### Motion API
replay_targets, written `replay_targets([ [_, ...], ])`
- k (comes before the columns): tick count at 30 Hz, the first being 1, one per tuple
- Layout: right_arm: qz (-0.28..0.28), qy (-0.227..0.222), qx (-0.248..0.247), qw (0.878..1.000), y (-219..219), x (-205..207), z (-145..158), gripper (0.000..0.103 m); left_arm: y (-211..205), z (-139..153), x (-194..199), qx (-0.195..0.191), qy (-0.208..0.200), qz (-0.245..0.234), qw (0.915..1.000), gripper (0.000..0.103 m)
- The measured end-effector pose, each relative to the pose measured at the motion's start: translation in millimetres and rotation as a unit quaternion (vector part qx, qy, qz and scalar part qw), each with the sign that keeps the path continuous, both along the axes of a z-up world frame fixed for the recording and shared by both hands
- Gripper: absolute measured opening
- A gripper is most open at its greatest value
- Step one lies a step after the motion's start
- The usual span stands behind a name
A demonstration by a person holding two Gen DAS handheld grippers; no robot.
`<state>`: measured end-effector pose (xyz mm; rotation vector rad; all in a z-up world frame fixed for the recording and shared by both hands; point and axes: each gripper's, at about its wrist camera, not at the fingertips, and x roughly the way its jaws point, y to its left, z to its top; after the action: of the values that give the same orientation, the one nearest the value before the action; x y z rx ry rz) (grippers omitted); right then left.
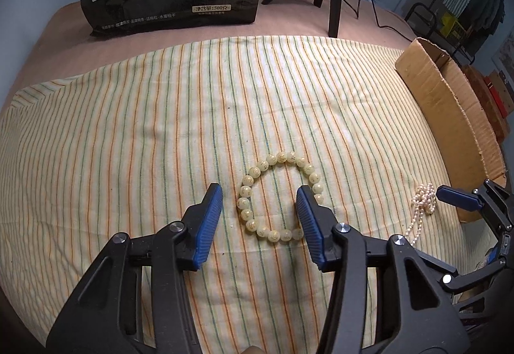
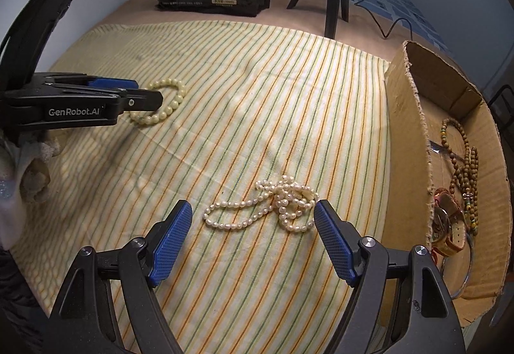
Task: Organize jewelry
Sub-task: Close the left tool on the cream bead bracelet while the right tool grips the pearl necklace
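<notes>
Tools spread wide – round glossy bead bracelet point(image 1: 279, 197), knotted pearl strand point(image 2: 271, 207), striped cloth point(image 1: 144, 129)

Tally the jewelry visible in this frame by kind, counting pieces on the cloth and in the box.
Pale bead bracelet, on the cloth: 1
Pearl strand, on the cloth: 1
Brown bead strand, in the cardboard box; may be more than one, tangled: 1
Watch, in the box: 1
Total: 4
</notes>
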<state>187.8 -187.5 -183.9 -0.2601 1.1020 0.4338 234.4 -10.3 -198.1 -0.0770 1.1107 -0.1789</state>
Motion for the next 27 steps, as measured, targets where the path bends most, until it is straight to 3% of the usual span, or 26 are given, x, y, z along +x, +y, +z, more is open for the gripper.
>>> replay_targets([
  [11, -0.001, 0.016, -0.009, 1.0, 4.7, 6.0, -11.8, 0.076, -3.7, -3.7, 4.6, 0.036, -0.011, -0.004, 0.9993, 0.026],
  [13, 0.005, 0.023, 0.0, 1.0, 6.1, 5.5, -12.5, 0.062, -2.6, -3.4, 5.7, 0.035, -0.011, -0.001, 0.9993, 0.016],
  [16, 0.008, 0.024, -0.001, 1.0, 7.1, 4.1, -11.2, 0.048, -0.8, -3.1, 6.2, 0.034, -0.01, 0.0, 0.9994, 0.011],
  [21, 0.011, 0.034, 0.017, 0.999, 3.4, 6.0, -10.3, 0.015, -0.6, -3.4, 5.3, 0.031, -0.012, 0.0, 0.9995, 0.006],
  [27, 0.008, 0.033, 0.022, 0.999, 1.3, 7.1, -10.6, 0.007, 1.2, -0.9, 4.3, 0.019, -0.012, 0.005, 0.9997, 0.006],
])
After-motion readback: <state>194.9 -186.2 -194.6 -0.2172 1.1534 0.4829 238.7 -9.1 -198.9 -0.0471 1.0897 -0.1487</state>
